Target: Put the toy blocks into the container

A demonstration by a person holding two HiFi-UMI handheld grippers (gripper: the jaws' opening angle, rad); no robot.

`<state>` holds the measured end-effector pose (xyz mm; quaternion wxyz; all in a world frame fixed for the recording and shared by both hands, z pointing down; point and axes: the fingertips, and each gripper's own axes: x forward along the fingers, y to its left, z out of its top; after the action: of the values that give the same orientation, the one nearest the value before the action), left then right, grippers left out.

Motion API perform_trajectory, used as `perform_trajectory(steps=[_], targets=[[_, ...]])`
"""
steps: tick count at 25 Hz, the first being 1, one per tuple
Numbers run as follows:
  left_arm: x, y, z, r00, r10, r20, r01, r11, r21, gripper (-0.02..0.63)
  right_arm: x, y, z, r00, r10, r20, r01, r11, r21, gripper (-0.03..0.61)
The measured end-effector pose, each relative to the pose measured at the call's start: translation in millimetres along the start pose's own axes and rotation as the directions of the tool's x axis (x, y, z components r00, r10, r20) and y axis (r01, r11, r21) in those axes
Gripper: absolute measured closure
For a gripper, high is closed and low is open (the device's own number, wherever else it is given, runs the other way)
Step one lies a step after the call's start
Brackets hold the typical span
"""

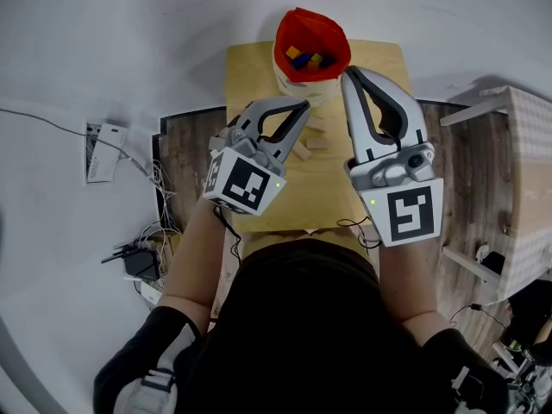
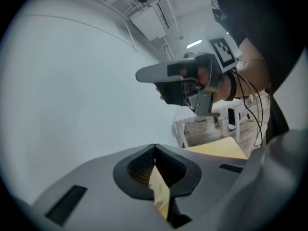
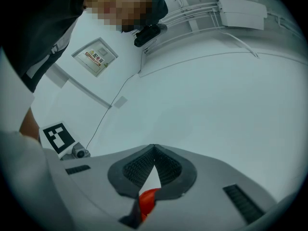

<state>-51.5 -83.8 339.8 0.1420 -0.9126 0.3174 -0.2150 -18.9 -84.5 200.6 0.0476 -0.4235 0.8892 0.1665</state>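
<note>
With the left tool (image 1: 303,105) and right tool (image 1: 348,74) both closed on nothing, another pick was judged due: the left needed opening over the wooden blocks (image 1: 304,153) just beneath it, the container (image 1: 312,24) lying just ahead.

Bright, cool, even indoor light; shadows are soft. Both gripper views bulge fisheye-fashion, corners vignetted black. A ceiling lamp (image 2: 194,44) glares above the right gripper (image 2: 138,75); the nearest jaw surfaces blur.
</note>
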Motion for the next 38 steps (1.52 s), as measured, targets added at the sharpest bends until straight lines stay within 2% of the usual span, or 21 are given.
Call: perform_trajectory(steps=[4, 10, 12, 16, 20, 24, 30, 36, 38], targets=[[25.7, -24.0, -23.1, 0.987, -0.106, -0.124, 0.117, 0.99, 0.082, 0.601, -4.7, -8.6, -7.4, 1.0, -0.009, -0.019, 0.009, 1.0, 0.0, 0.554], [61.0, -56.9, -64.7, 0.935, -0.254, -0.246, 0.282, 0.955, 0.088, 0.52, -6.4, -17.6, -14.6, 0.999, -0.002, -0.033, 0.002, 1.0, 0.008, 0.554], [70.9, -64.2, -82.8, 0.91, -0.288, -0.299, 0.325, 0.942, 0.084, 0.508, -7.4, -19.1, -19.0, 0.999, 0.005, -0.044, -0.005, 1.0, 0.003, 0.554], [84.5, -83.8, -117.0, 0.837, -0.375, -0.399, 0.428, 0.903, 0.05, 0.451, -10.9, -20.5, -30.0, 0.997, 0.023, -0.076, -0.023, 1.0, -0.001, 0.554], [98.8, -90.1, -141.0, 0.797, -0.409, -0.444, 0.463, 0.886, 0.015, 0.44, -13.1, -25.3, -39.1, 0.996, 0.024, -0.091, -0.023, 1.0, 0.012, 0.554], [111.5, -91.4, -164.4, 0.758, -0.417, -0.502, 0.488, 0.873, 0.012, 0.44, -15.6, -30.3, -47.0, 0.994, 0.003, -0.11, -0.001, 1.0, 0.019, 0.554], [120.5, -105.6, -200.6, 0.661, -0.478, -0.578, 0.561, 0.827, -0.042, 0.43, -19.6, -34.0, -59.4, 0.991, -0.003, -0.133, 0.008, 0.999, 0.04, 0.554], [129.0, -113.6, -226.5, 0.589, -0.522, -0.617, 0.608, 0.789, -0.087, 0.43, -17.4, -36.1, -70.1, 0.989, -0.006, -0.148, 0.014, 0.998, 0.054, 0.554], [132.6, -116.8, -233.1, 0.575, -0.535, -0.619, 0.62, 0.779, -0.098, 0.43, -19.4, -37.2, -74.6, 0.987, -0.008, -0.161, 0.017, 0.998, 0.053, 0.554]])
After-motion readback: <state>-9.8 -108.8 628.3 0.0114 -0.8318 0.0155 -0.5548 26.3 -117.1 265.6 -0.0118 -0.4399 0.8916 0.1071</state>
